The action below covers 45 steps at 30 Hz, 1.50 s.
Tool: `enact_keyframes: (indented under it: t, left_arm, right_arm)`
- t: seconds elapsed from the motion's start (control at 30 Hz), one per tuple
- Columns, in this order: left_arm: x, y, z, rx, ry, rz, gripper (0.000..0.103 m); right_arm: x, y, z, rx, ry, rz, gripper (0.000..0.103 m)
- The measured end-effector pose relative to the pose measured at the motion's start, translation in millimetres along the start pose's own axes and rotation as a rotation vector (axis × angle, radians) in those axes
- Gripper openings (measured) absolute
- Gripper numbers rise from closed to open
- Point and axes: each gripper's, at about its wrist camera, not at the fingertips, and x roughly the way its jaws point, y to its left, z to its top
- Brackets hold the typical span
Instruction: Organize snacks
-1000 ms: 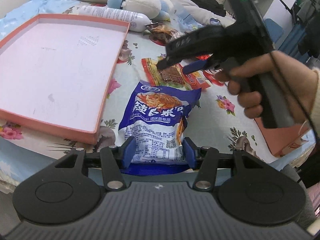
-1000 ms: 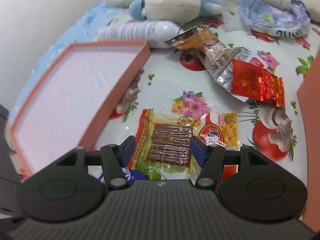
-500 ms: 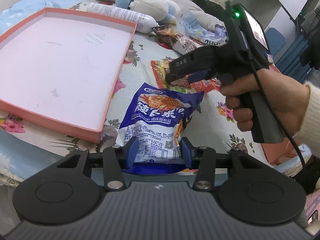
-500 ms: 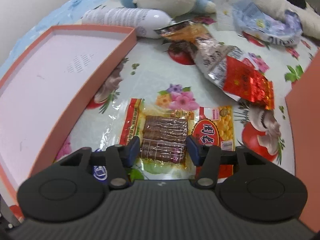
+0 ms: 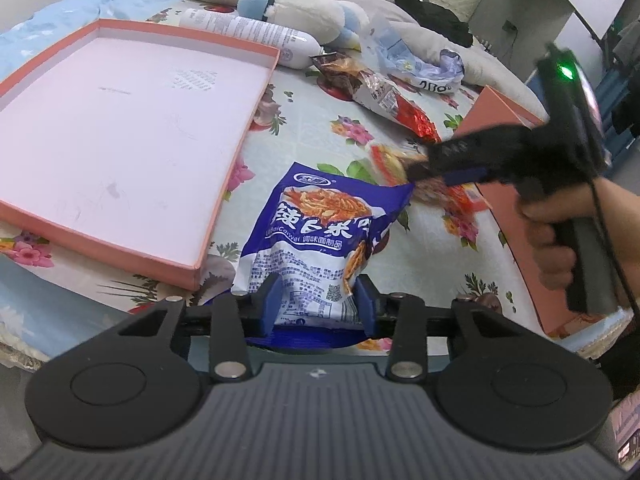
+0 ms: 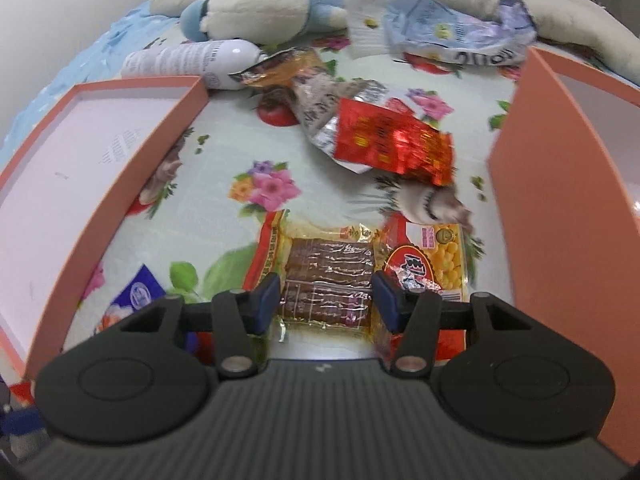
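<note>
Between the blue pads of the left gripper point(image 5: 316, 300), low in the left wrist view, sits the bottom end of the blue snack bag point(image 5: 320, 236); the jaws are closing and both pads press its crinkled lower edge. The bag lies on the flowered bedsheet point(image 5: 320, 128) and stretches toward 12 o'clock, with large white Chinese characters, the smaller word "BaiCaiWei" and a picture of orange strips. At 9 to 11 o'clock lies the shallow pink box lid point(image 5: 236, 152), its inside bare apart from faint print. At 3 o'clock a hand point(image 5: 560, 236) holds the right gripper point(image 5: 424, 168), blurred, its tips over a yellow-and-red packet; only this view shows that hand and the green light on the handle. The right wrist view shows what is hidden there: the right gripper point(image 6: 326, 300) has its 2 pads partly apart, straddling the clear window of the yellow-and-red snack packet point(image 6: 332, 276) with brown sticks inside, the pads touching its sides; I cannot tell how firmly they squeeze. A red label with a cartoon figure and yellow kernels lies at 2 o'clock. Farther out, at 1 o'clock, is a red foil packet point(image 6: 388, 140) on a silver wrapper; at 12 o'clock a pale crumpled bag point(image 6: 452, 36); at 11 o'clock a white bottle point(image 6: 188, 60) and a plush toy point(image 6: 264, 4). Only this view shows a second pink box point(image 6: 560, 184) at 3 o'clock.
</note>
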Motion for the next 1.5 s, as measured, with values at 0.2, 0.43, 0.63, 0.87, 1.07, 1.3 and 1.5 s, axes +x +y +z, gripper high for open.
enact_keyframes:
  t: [0.2, 0.43, 0.63, 0.87, 1.07, 1.3, 1.5]
  left_arm:
    - [-2.1, -3.3, 3.0, -0.029, -0.012, 0.034, 0.036]
    - [-4.9, -11.7, 4.1, -0.041, -0.012, 0.061, 0.028]
    - [-10.0, -16.4, 7.8, -0.069, -0.032, 0.065, 0.025]
    - [-8.7, -14.9, 11.7, -0.09, -0.03, 0.057, 0.022]
    - [-8.0, -13.5, 10.9, -0.096, -0.03, 0.054, 0.02]
    - [-11.8, -13.1, 15.1, -0.125, -0.042, 0.054, 0.018]
    - [-29.7, -17.7, 26.4, -0.157, -0.081, 0.037, 0.017]
  right_arm:
    - [-42.9, -13.4, -22.4, 0.027, -0.021, 0.044, 0.012]
    - [-59.2, -16.5, -52.7, 0.052, -0.009, 0.087, 0.006]
    - [-53.3, -15.3, -58.7, 0.078, -0.04, 0.122, 0.018]
    - [-26.4, 1.2, -59.5, 0.015, -0.053, 0.088, 0.05]
    - [-13.4, 21.9, -65.6, -0.146, -0.061, 0.022, 0.058]
    - [-20.8, 25.4, -60.7, -0.145, -0.044, 0.002, 0.054]
    - [-56.5, 19.9, -55.5, -0.112, -0.084, 0.042, 0.054]
